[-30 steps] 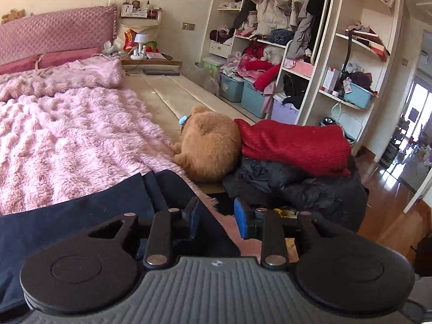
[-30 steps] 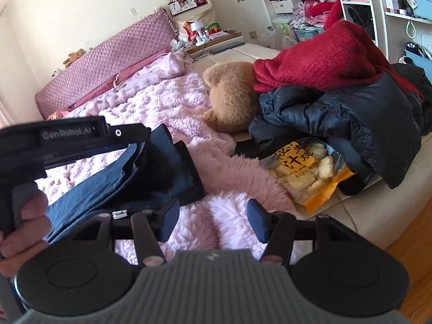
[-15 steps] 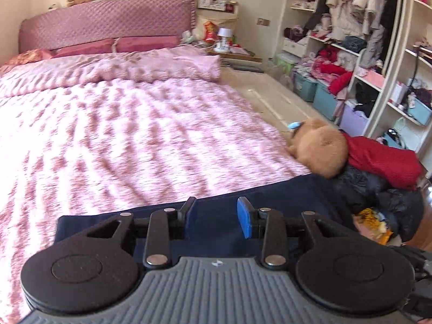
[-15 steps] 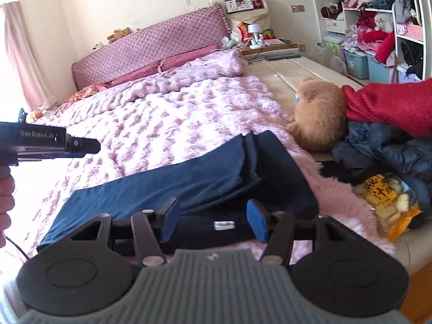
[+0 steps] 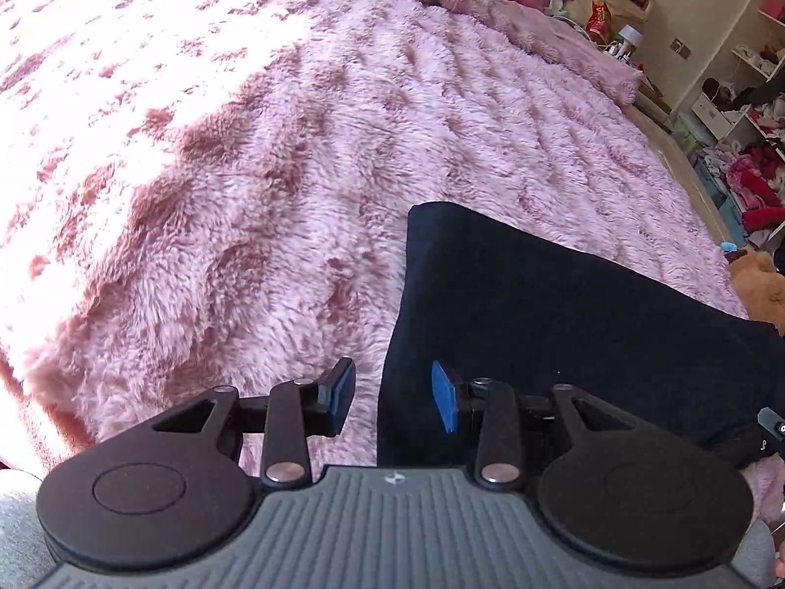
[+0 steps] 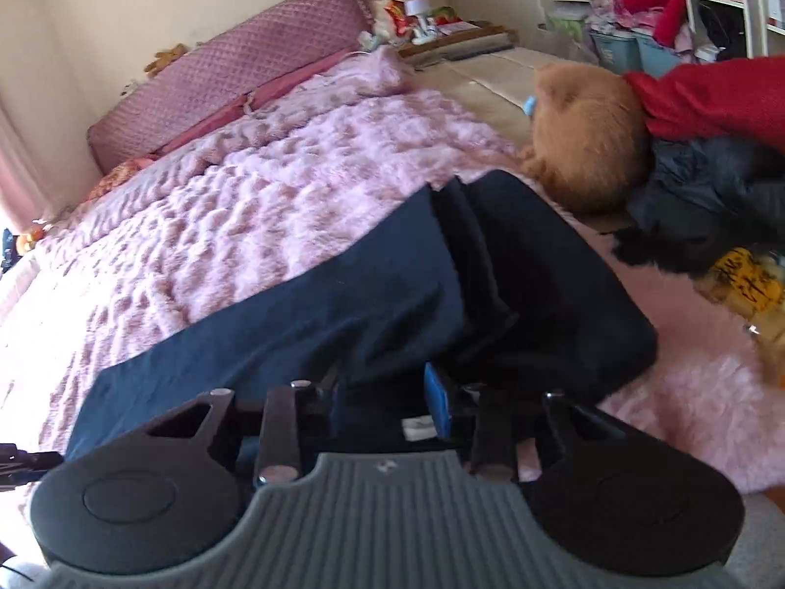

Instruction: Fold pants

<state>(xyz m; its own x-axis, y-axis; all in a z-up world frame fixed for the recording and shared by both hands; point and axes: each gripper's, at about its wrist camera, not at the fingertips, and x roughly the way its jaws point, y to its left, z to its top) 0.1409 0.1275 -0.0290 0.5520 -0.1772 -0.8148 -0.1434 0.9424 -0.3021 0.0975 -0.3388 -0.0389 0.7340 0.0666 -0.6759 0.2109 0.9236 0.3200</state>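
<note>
Dark navy pants (image 6: 343, 304) lie stretched across the pink fluffy blanket (image 5: 245, 172), legs together. My left gripper (image 5: 390, 392) hovers at the leg end of the pants (image 5: 564, 319), jaws apart; one fingertip is over the blanket, the other over the fabric, and the cloth's edge runs between them. My right gripper (image 6: 382, 388) is at the waist end, near a white label. Its jaws are closing with bunched waist fabric between them, and cloth partly hides the left finger.
A brown teddy bear (image 6: 588, 137), a red garment (image 6: 711, 98), a black jacket (image 6: 711, 196) and a yellow snack bag (image 6: 741, 284) crowd the bed's right edge. A pink headboard (image 6: 235, 78) stands at the back and cluttered shelves (image 6: 687, 0) at the far right.
My left gripper swept left along the pants to the leg end and tipped downward. My right gripper moved forward onto the waist and its jaws narrowed around the fabric.
</note>
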